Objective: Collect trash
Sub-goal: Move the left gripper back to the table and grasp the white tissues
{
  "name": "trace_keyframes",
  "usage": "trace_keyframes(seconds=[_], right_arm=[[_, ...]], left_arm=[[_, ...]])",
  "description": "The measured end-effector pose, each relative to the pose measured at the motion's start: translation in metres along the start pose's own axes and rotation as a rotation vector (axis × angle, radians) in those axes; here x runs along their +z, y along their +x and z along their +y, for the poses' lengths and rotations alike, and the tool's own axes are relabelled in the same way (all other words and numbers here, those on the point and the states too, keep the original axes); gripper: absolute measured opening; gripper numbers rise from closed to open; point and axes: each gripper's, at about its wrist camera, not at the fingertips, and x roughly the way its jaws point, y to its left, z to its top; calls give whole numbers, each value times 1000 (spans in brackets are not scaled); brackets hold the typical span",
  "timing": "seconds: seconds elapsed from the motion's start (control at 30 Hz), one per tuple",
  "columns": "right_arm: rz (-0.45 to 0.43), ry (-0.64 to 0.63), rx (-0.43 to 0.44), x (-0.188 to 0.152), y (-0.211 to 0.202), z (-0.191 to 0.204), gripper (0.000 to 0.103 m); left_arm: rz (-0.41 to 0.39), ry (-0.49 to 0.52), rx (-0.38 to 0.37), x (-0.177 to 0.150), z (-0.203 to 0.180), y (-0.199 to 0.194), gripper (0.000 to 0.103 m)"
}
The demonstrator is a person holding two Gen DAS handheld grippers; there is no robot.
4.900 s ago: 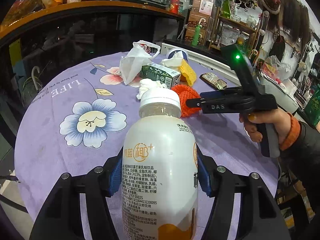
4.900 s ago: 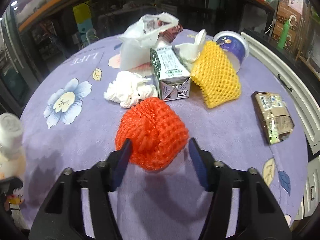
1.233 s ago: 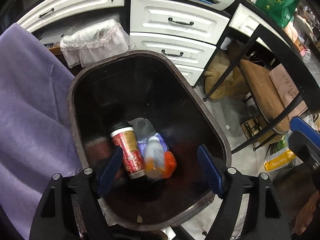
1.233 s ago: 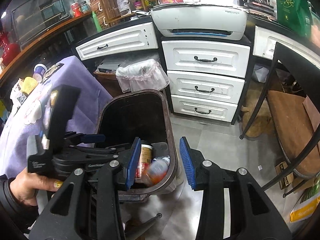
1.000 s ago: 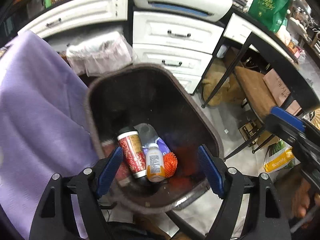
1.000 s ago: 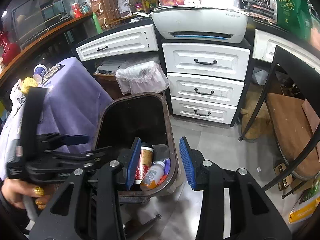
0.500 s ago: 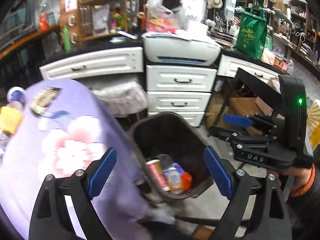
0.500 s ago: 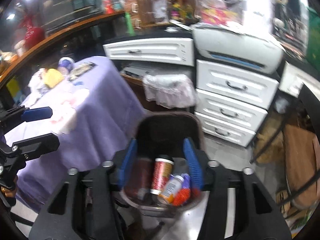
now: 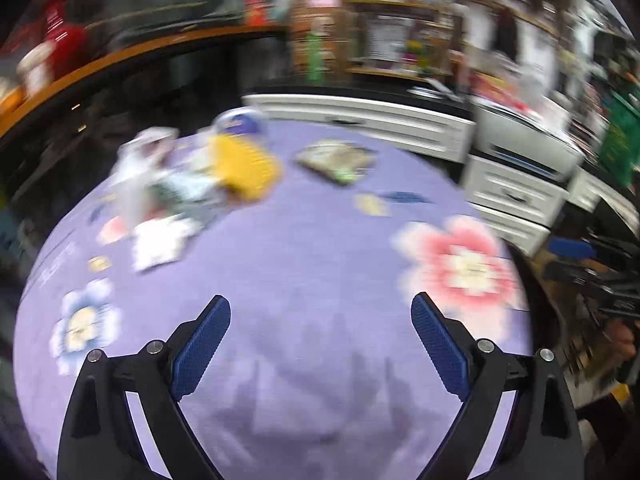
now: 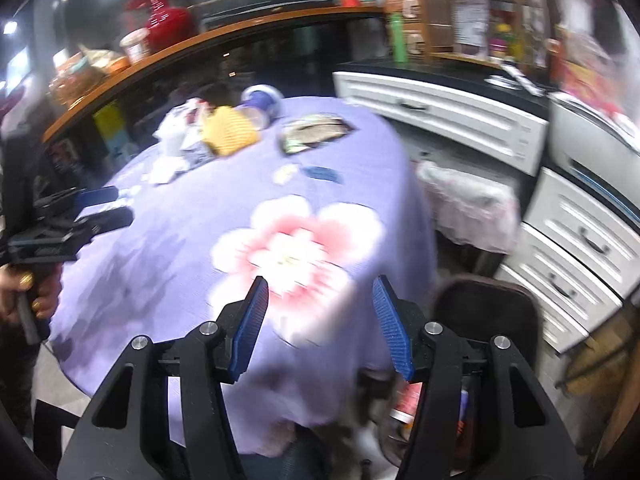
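The left gripper point(image 9: 320, 312) hangs over the purple tablecloth point(image 9: 304, 264) with fingers spread wide, having just been opening, nothing between them. The right gripper point(image 10: 318, 304) (seen at three o'clock from the left wrist) stands partly open and empty. The remaining trash, a yellow foam net point(image 9: 244, 168) and what looks like blurred tissue point(image 9: 160, 240), lies at eleven o'clock.

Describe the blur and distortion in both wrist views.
Left wrist view: heavy motion smear over the purple tablecloth and yellow foam net, left gripper sharp. Right wrist view: milder blur, right gripper crisp; fisheye bends the white drawers in both.
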Motion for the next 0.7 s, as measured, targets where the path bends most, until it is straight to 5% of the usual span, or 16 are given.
trace_keyframes(seconds=[0.3, 0.6, 0.7], right_arm=[[49, -134, 108, 43, 51, 78, 55], [92, -238, 153, 76, 92, 123, 55], [104, -253, 166, 92, 105, 131, 55]], left_arm=[[81, -73, 125, 8, 112, 40, 91], [137, -64, 108, 32, 150, 98, 89], [155, -40, 99, 38, 153, 113, 81]])
